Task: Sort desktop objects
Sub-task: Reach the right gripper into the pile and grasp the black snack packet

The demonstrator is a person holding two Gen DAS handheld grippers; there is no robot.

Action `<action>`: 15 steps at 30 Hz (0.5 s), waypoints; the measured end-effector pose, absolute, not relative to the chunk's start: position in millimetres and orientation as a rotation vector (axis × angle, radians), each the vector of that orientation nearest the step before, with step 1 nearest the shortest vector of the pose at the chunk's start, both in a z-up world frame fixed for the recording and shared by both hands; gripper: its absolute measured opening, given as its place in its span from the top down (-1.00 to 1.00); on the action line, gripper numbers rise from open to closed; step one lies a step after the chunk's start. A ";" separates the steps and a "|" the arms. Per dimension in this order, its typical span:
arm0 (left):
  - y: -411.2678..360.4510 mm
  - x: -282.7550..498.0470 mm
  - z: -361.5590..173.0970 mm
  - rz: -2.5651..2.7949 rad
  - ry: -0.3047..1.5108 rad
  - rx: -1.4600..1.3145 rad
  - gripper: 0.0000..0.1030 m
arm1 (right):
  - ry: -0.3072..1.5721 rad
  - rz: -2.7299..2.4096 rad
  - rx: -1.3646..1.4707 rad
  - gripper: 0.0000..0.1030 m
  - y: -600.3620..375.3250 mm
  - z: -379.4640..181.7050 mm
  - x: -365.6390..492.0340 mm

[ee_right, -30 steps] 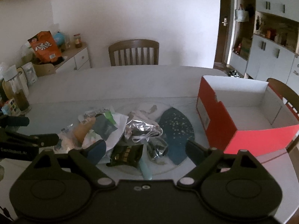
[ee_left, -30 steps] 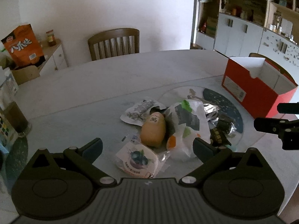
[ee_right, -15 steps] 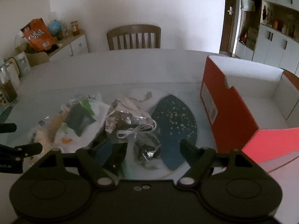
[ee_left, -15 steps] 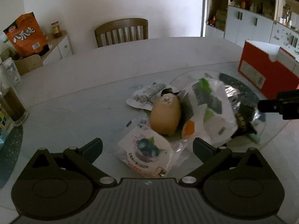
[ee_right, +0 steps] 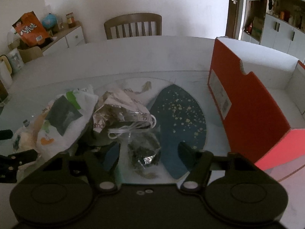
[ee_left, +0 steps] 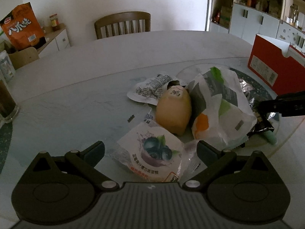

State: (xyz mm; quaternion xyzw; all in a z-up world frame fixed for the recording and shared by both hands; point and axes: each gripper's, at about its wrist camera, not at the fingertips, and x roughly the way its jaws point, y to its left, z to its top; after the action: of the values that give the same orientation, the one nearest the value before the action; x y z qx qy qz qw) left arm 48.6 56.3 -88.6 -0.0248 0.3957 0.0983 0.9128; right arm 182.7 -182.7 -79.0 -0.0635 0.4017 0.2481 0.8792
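Observation:
A pile of snack packets lies on the table. In the left wrist view a blueberry packet lies between the open fingers of my left gripper. Behind it stand a tan pear-shaped packet, a printed packet and a white, green and orange bag. In the right wrist view my right gripper is open around a small crinkled dark packet, below a silver foil bag. The red box stands open on the right.
A dark speckled mat lies under a glass disc. A wooden chair stands at the far side. A drink glass stands at the left. An orange snack bag sits on a side cabinet.
Both grippers have moved down and forward into the pile. The blueberry packet now lies between the left fingers, and the dark packet between the right fingers.

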 end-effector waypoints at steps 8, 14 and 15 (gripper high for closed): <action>58.7 48.9 -86.5 0.195 0.806 -0.061 -0.87 | 0.874 0.527 -0.128 -0.04 -180.1 -84.8 189.2; 59.8 49.7 -83.8 0.193 0.809 -0.064 -0.71 | 0.880 0.543 -0.129 0.24 -180.2 -86.0 188.7; 59.1 49.5 -83.2 0.194 0.809 -0.058 -0.65 | 0.883 0.544 -0.132 0.26 -179.9 -85.9 188.3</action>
State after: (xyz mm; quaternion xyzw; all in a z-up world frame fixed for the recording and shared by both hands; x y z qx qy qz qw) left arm 49.5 59.1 -83.2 -0.0284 0.3928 0.0944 0.9143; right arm 188.3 -179.9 -85.9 -0.0630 0.4216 0.2597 0.8665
